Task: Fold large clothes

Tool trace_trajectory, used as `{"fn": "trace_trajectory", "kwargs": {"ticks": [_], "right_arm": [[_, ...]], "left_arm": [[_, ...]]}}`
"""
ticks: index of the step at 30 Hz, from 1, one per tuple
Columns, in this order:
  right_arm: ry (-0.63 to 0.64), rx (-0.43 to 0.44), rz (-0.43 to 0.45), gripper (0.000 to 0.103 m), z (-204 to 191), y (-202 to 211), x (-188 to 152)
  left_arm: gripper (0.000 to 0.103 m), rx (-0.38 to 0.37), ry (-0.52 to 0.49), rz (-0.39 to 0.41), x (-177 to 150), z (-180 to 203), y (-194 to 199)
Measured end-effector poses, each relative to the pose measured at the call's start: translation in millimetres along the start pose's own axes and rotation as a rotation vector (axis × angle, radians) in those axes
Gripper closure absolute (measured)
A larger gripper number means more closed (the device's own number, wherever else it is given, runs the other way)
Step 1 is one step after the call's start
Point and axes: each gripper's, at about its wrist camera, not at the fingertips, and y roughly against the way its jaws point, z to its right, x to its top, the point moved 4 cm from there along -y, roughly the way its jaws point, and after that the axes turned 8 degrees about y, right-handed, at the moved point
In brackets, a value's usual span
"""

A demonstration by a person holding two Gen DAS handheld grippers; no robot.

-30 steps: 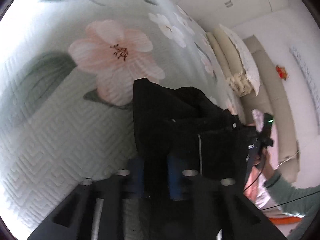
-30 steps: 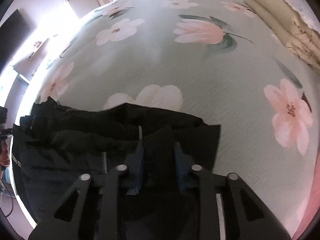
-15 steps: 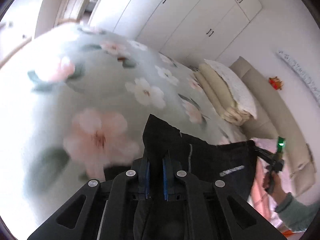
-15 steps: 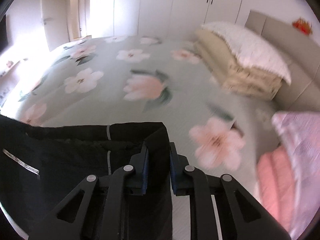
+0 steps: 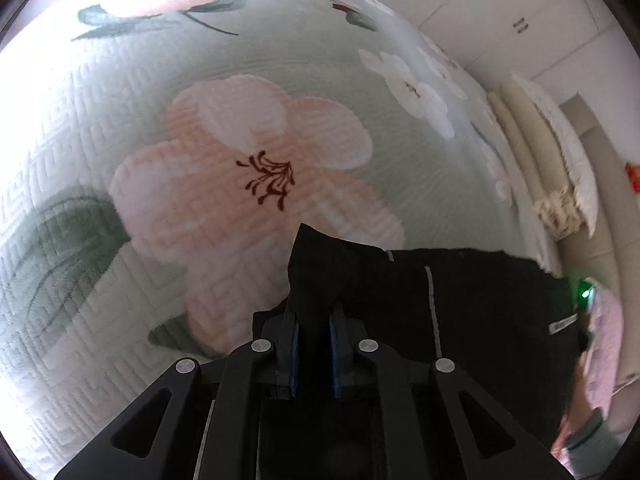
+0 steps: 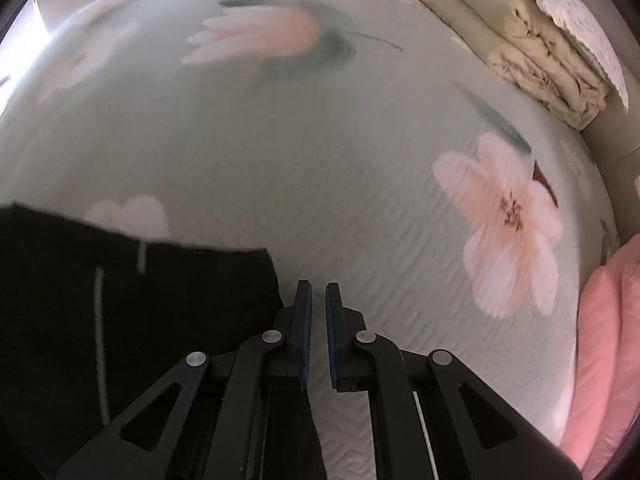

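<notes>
A black garment with thin grey stripes point(image 5: 472, 304) lies over the floral quilted bed point(image 5: 160, 128). My left gripper point(image 5: 314, 312) is shut on a corner of the garment, which pokes up between the fingers. In the right wrist view the garment point(image 6: 132, 300) lies at the lower left. My right gripper point(image 6: 318, 304) sits just right of its edge, with a narrow gap between the pads and no cloth between them. It hovers low over the bed point(image 6: 320, 140).
Folded beige bedding and a white pillow point(image 6: 552, 52) are stacked at the head of the bed. A pink cloth point(image 6: 604, 344) lies at the right edge. White wardrobes point(image 5: 520, 16) stand beyond the bed.
My right gripper has let go of the black garment, which now lies to its left. Both grippers have dropped from a raised position to close above the bed. The left still holds its corner.
</notes>
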Motion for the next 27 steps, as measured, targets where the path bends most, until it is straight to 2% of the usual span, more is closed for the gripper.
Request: {"fn": "trace_trajectory", "kwargs": {"ticks": [3,5,7,8,10,13,15,17,18,20,22,23,26,27], "right_arm": [[-0.051,0.037,-0.008,0.093,12.0,4.4,-1.1],[-0.096,0.063,0.009,0.088,22.9,17.8,-0.1],[-0.129,0.091,0.036,0.079,31.2,38.4,-0.9],[-0.141,0.123,0.075,0.077,34.4,61.1,-3.6],[-0.127,0.136,0.133,0.067,35.2,100.3,-8.7],[-0.088,0.194,0.204,0.051,15.6,159.7,-25.5],[-0.032,0.238,0.220,0.050,-10.2,190.5,-37.0],[0.007,0.269,0.209,0.049,-39.3,206.1,-46.5],[0.038,0.314,0.188,0.049,-62.9,209.7,-55.3],[0.074,0.364,0.167,0.049,-100.4,207.6,-68.6],[0.096,0.379,0.129,0.049,-127.9,192.8,-79.2],[0.095,0.382,0.107,0.049,-137.3,180.4,-83.8],[0.156,0.286,0.058,0.044,-163.5,141.4,-95.4],[0.154,0.278,0.031,0.041,-166.8,126.3,-97.0]], "left_arm": [[0.084,-0.024,0.022,0.010,4.0,-4.5,14.3],[0.073,0.005,0.000,0.045,7.5,-1.2,37.7],[0.071,0.017,-0.020,0.096,6.8,1.4,63.8],[0.070,0.064,-0.028,0.152,8.3,1.2,86.2],[0.070,0.087,-0.028,0.201,8.2,1.8,115.5],[0.070,0.040,-0.063,0.239,-7.5,26.7,154.6],[0.070,-0.011,-0.132,0.215,-32.1,57.7,163.0],[0.069,-0.076,-0.197,0.167,-69.5,94.9,157.3],[0.069,-0.107,-0.222,0.137,-86.7,109.2,151.2],[0.069,-0.152,-0.269,0.072,-126.3,140.9,127.9],[0.069,-0.126,-0.319,0.037,-156.3,158.7,103.6],[0.069,-0.088,-0.344,0.012,-173.2,165.0,82.5],[0.069,0.041,-0.356,-0.014,-193.6,152.9,31.1],[0.070,0.052,-0.341,-0.019,-194.4,147.0,19.5]]}}
